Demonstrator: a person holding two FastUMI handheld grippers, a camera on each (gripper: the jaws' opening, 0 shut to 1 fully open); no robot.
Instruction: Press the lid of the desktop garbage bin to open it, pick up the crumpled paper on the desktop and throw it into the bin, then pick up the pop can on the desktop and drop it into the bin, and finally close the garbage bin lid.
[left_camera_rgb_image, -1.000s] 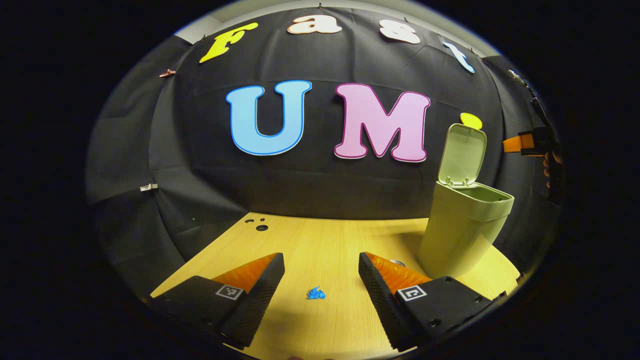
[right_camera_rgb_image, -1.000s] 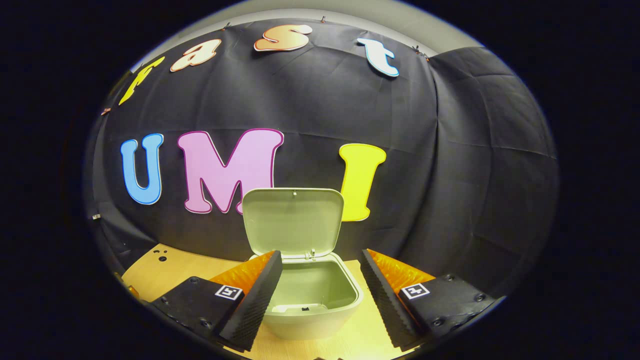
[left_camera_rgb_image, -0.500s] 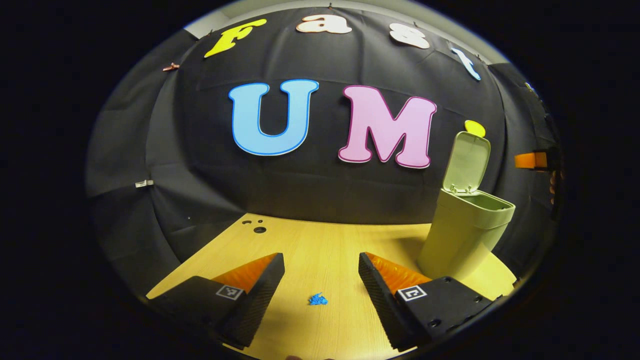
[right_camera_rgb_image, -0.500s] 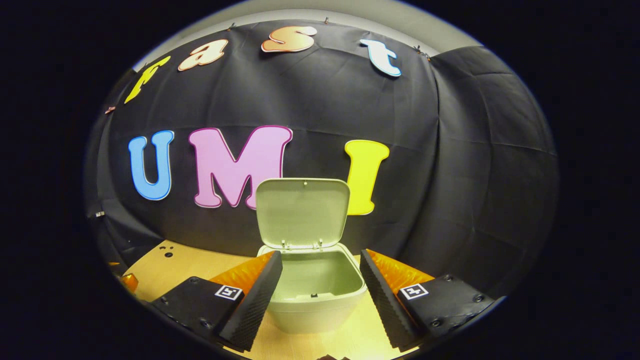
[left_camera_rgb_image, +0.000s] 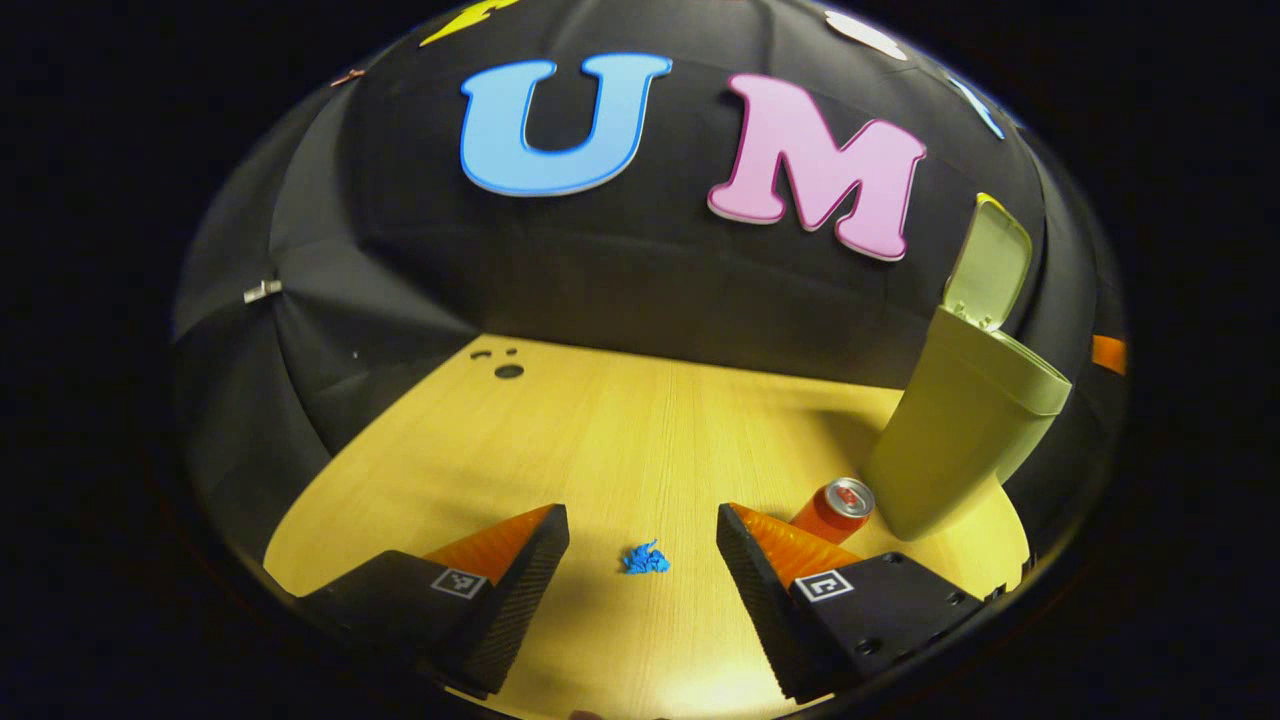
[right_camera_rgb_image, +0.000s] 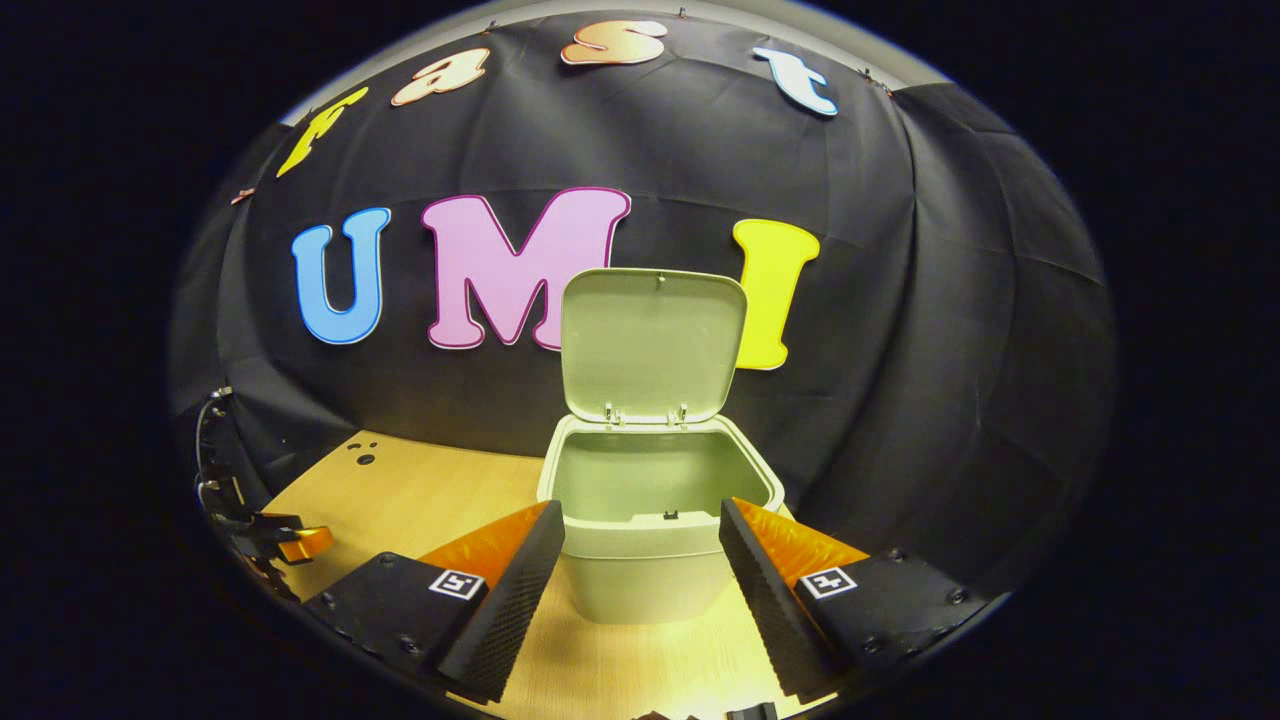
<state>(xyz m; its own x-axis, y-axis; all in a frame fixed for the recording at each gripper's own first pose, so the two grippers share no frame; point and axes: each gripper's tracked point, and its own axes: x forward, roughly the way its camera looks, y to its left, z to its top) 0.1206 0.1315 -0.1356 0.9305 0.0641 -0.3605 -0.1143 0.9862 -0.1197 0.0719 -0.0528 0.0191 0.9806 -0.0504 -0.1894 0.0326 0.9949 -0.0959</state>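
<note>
The pale green bin (left_camera_rgb_image: 960, 430) stands at the right of the wooden table (left_camera_rgb_image: 600, 430) with its lid (left_camera_rgb_image: 990, 262) swung up. A small blue crumpled paper (left_camera_rgb_image: 645, 559) lies on the table between and just ahead of my left gripper's fingers. My left gripper (left_camera_rgb_image: 642, 560) is open above it. A red pop can (left_camera_rgb_image: 833, 509) stands beside the bin's base, partly behind my right-hand finger. In the right gripper view the bin (right_camera_rgb_image: 650, 560) faces me with its lid (right_camera_rgb_image: 652, 345) upright, and my right gripper (right_camera_rgb_image: 642, 575) hangs open in front of it, holding nothing.
Small dark holes (left_camera_rgb_image: 508, 370) mark the far left corner of the table. In the right gripper view the other gripper (right_camera_rgb_image: 270, 540) shows at the far left over the table. Black cloth walls close the back and both sides.
My left gripper has tilted downward toward the table, bringing the pop can into view. My right gripper has drawn back from the bin, which now sits farther off.
</note>
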